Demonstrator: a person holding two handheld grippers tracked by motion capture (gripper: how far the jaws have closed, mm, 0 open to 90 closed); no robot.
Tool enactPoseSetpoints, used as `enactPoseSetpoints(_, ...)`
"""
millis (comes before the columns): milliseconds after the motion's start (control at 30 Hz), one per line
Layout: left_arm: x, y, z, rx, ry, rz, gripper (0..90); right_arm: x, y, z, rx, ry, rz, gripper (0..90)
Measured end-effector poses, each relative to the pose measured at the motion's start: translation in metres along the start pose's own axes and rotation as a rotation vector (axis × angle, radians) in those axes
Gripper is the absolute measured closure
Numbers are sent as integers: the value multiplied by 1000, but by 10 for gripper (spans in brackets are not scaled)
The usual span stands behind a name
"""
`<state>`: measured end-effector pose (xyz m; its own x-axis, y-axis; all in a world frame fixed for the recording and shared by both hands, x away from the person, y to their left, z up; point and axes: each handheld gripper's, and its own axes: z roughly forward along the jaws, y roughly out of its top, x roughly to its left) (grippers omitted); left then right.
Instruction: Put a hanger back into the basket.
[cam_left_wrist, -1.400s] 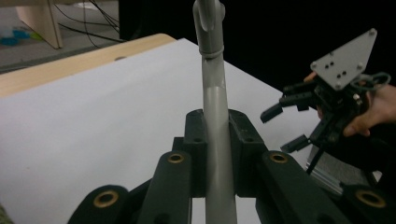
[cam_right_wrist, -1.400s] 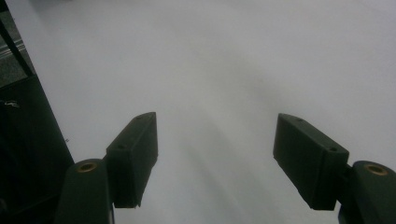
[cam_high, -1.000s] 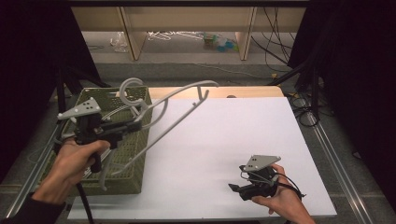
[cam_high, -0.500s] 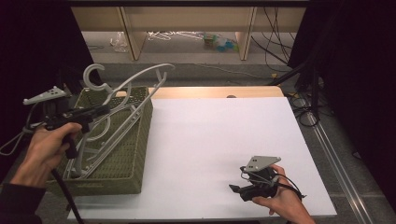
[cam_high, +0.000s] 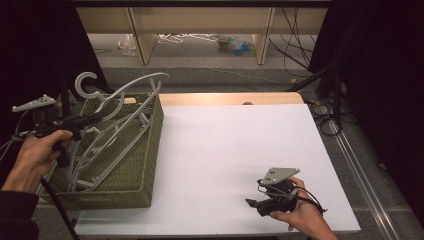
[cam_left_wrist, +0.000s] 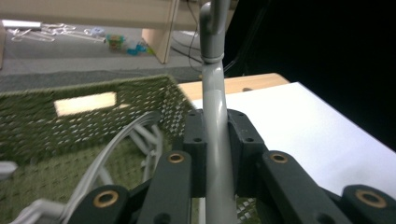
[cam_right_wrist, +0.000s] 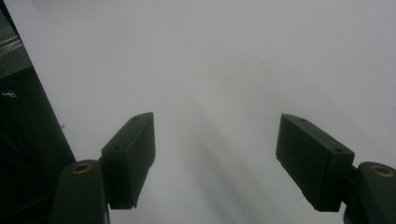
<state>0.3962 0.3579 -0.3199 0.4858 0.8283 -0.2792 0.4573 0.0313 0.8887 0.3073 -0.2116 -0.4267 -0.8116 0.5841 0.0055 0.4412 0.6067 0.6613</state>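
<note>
The grey plastic hanger (cam_left_wrist: 217, 140) I'm holding stands with its neck pinched between my left gripper (cam_left_wrist: 215, 154) pads, its hook rising straight past them. From above, the hanger (cam_high: 131, 87) tilts over the far left end of the green woven basket (cam_high: 145, 150), its hook curled like a C, its arched shoulder reaching toward the basket's far corner.

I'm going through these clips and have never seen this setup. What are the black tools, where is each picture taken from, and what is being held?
A person holds a two-jaw tool in each hand. The high view looks down on the white table; each gripper view looks along one tool's own jaws. The left gripper is clamped on a grey plastic hanger above the green woven basket, which holds more hangers. The right gripper rests open on the table, holding nothing.
</note>
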Motion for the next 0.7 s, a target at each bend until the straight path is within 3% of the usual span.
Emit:
enactPoseSetpoints(533,44,-11,-5,72,39,47,789,0,-1,2,-3,-2,11,291)
enactPoseSetpoints(700,52,-16,-7,89,48,36,788,-1,-1,1,8,5,0,291)
